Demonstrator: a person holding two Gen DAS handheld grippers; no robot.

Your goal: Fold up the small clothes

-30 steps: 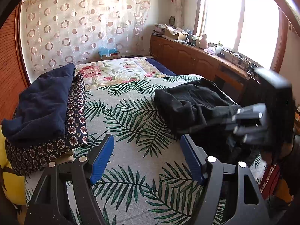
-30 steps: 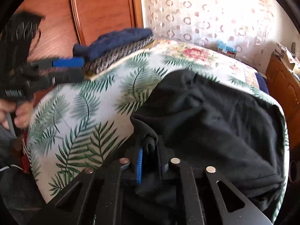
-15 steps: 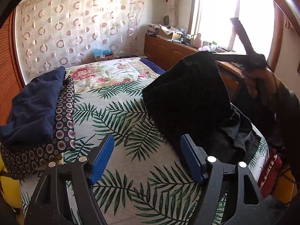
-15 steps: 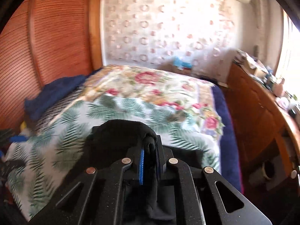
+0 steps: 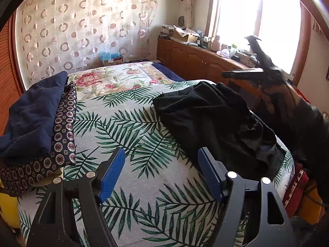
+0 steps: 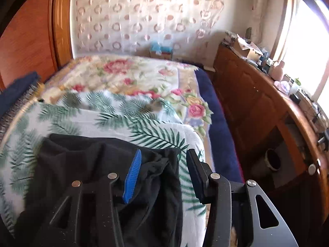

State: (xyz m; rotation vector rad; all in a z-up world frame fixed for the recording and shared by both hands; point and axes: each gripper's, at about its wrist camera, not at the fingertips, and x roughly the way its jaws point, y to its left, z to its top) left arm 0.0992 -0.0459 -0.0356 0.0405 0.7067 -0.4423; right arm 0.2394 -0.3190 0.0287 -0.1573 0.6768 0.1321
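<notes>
Lying rumpled at centre right of the left view on the palm-leaf-print bed (image 5: 131,135), the black crumpled cloth garment (image 5: 213,121) wants flattening first, with left gripper (image 5: 161,173) and right gripper (image 6: 162,173) jaws spread, each pinching an opposite edge.

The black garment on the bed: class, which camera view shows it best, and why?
The left wrist view: the black garment lies crumpled on the palm-leaf bedspread, nearly all its outline showing. The right wrist view is slightly blurred, and the open right claw covers the near part of it.
</notes>
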